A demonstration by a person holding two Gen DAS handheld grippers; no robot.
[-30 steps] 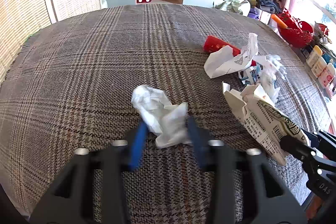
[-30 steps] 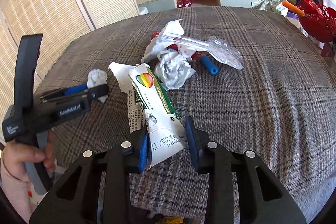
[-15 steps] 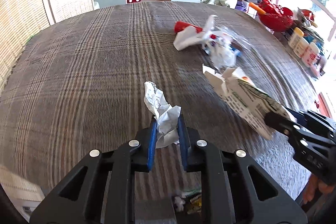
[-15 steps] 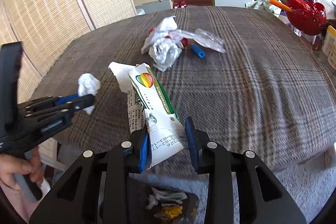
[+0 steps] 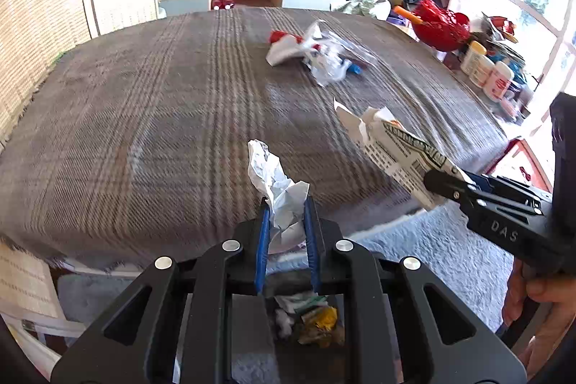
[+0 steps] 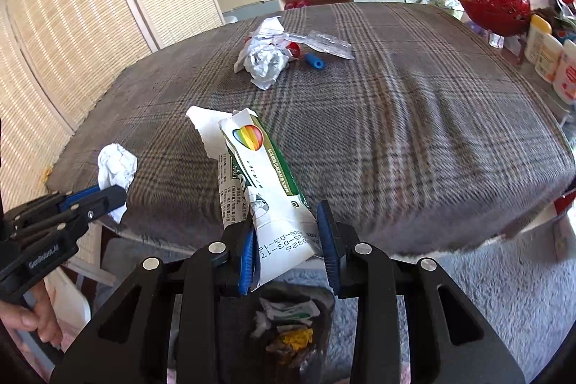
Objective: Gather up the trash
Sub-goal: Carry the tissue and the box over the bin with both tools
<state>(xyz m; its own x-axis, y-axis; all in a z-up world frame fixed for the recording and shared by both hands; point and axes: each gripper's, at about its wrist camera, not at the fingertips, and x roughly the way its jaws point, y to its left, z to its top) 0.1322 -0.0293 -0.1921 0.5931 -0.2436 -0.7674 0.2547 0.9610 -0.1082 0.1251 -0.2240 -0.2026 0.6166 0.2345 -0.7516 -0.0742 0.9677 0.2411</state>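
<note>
Left wrist: left gripper [image 5: 286, 225] pinches crumpled tissue [image 5: 277, 182], right gripper [image 6: 288, 240] clamps flattened carton [image 6: 259, 175]; bin [image 6: 288, 330], seemingly below, needs release.

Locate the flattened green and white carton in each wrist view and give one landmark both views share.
Left wrist: flattened carton at right of centre, clamped in the right gripper.
Right wrist: carton at centre, rising from that gripper's jaws.
Shared landmark: the trash pile farther up the plaid cover.
</note>
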